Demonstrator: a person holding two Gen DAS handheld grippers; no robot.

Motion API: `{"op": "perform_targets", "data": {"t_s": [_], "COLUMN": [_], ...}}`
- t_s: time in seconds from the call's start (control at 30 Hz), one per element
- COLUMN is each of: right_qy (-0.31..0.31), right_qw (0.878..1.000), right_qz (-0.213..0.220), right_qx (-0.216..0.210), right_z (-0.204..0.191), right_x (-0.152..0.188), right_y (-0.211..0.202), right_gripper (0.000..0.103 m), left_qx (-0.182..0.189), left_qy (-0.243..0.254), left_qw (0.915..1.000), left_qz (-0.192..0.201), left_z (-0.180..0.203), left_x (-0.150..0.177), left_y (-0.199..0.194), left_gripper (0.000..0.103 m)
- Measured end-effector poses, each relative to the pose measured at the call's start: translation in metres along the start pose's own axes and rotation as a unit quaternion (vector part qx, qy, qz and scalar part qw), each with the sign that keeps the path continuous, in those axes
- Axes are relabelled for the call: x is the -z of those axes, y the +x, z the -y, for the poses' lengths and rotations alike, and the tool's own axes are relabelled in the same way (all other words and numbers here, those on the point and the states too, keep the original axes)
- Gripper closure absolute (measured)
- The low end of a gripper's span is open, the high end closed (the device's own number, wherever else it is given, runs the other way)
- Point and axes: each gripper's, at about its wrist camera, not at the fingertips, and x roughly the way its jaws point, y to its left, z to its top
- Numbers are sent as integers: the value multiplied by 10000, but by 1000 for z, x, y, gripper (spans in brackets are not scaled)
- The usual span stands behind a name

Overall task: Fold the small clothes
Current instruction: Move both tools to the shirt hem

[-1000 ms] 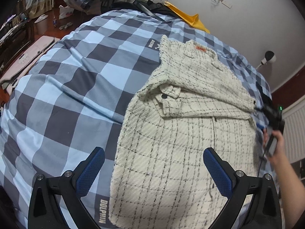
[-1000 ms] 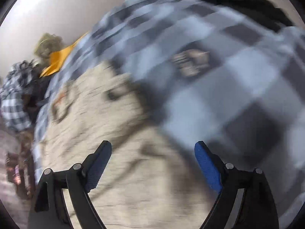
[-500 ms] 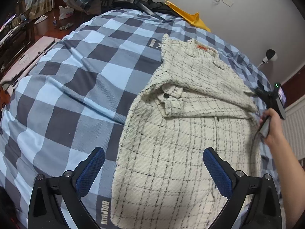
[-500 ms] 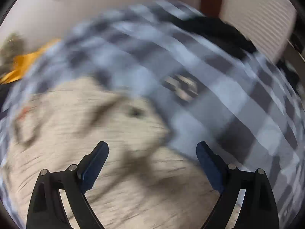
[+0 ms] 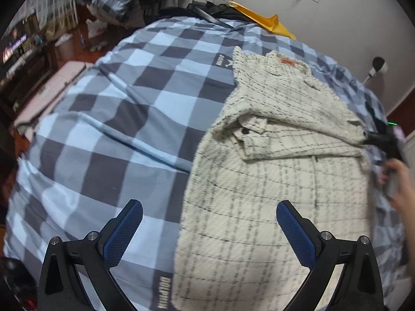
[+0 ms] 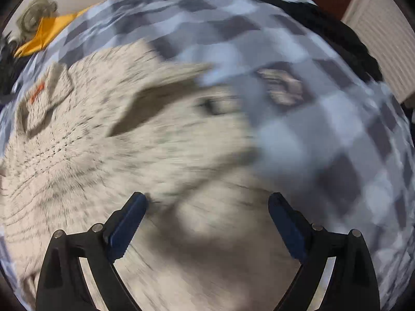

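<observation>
Since the earlier frame our right gripper [image 6: 207, 223] has swung over the cream checked jacket [image 5: 272, 194] — its view is blurred — and its jaws gape wide, holding nothing. Nearest us, our left gripper [image 5: 208, 224] hovers with jaws spread, empty, above the jacket's hem. Farther on, the jacket lies on the blue checked duvet [image 5: 124, 119], one sleeve folded across its chest [image 5: 259, 132].

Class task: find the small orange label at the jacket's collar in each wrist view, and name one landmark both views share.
Left wrist: orange label, upper right of centre, at the collar of the cream checked jacket.
Right wrist: same label, far left, blurred.
Shared landmark: yellow-orange sheet at the bed's far edge.
</observation>
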Motion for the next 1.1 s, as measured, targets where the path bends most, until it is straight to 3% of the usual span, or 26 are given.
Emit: {"op": "perform_targets", "data": {"t_s": [0.1, 0.13, 0.2, 0.3, 0.33, 0.4, 0.53, 0.57, 0.63, 0.7, 0.77, 0.83, 0.93, 1.0, 1.03, 1.1], "right_qy": [11, -49, -227, -449, -515, -694, -1318, -1386, -1448, -1438, -1337, -1114, -871, -973, -1095, -1314], "right_qw": [9975, 9952, 9880, 9783, 9761, 9737, 9675, 9650, 9613, 9632, 9689, 9734, 9818, 9822, 9814, 9791], "right_qz": [311, 355, 467, 771, 795, 748, 839, 978, 1295, 1347, 1071, 900, 670, 807, 806, 360], "right_qx": [-636, -907, -1457, -1869, -1957, -2039, -1988, -2002, -1954, -1825, -1788, -1786, -1550, -1388, -1356, -1510], "right_z": [52, 69, 103, 130, 136, 148, 163, 167, 177, 177, 172, 169, 162, 155, 150, 142], "right_x": [23, 35, 65, 114, 126, 148, 181, 187, 205, 216, 229, 236, 243, 247, 250, 249], "right_y": [-54, -76, -127, -206, -225, -264, -315, -317, -317, -297, -268, -238, -199, -187, -181, -172], "right_gripper": [11, 11, 11, 10, 9, 9, 7, 1, 1, 1, 1, 1, 1, 1, 1, 1], "left_qx": [-331, -590, -1441, -2343, -2462, -2313, -1393, -1295, -1161, -1059, -893, -861, -466, -321, -343, -609], "left_qy": [111, 211, 679, 1401, 1582, 1809, 1816, 1818, 1951, 2128, 2341, 2420, 2458, 2418, 2441, 2503], "left_qw": [9989, 9969, 9837, 9525, 9443, 9414, 9624, 9645, 9648, 9618, 9530, 9500, 9597, 9637, 9649, 9639], "left_qz": [324, 469, 834, 1345, 1506, 1663, 1463, 1415, 1324, 1357, 1704, 1777, 1277, 1087, 906, 674], "left_z": [2, 4, 16, 38, 42, 48, 38, 35, 32, 34, 41, 45, 46, 47, 48, 51], "left_x": [2, 5, 15, 37, 44, 59, 91, 100, 114, 127, 141, 153, 156, 158, 157, 157], "left_y": [-10, -15, -29, -51, -59, -74, -94, -94, -95, -97, -101, -96, -80, -73, -66, -55], "left_gripper": [0, 0, 0, 0, 0, 0, 0, 0, 0, 0, 0, 0, 0, 0, 0, 0]}}
